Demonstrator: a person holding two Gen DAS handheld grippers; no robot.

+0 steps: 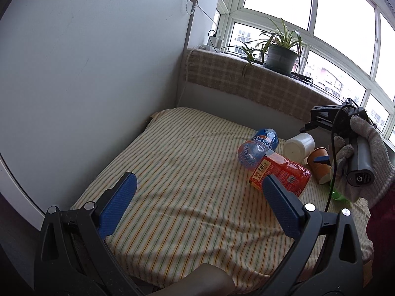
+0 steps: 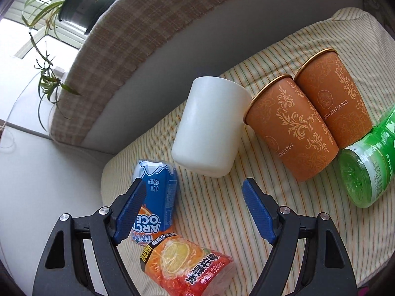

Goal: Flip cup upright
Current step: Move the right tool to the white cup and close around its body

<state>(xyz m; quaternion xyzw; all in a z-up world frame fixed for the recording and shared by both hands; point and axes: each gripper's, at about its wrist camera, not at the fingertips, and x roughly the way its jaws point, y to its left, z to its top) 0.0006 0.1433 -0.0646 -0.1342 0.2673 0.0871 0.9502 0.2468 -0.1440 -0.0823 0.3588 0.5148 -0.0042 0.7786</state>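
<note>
Right tool (image 2: 195,192) gapes wide at frame bottom, white cup (image 2: 209,125) lying centre; left tool (image 1: 200,185) wide too.

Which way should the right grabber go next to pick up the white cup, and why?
Probably ease the right gripper forward until its open fingers straddle the white cup. The cup lies on its side on the striped cloth just ahead of the fingertips, untouched, with two orange cups close beside it.
</note>
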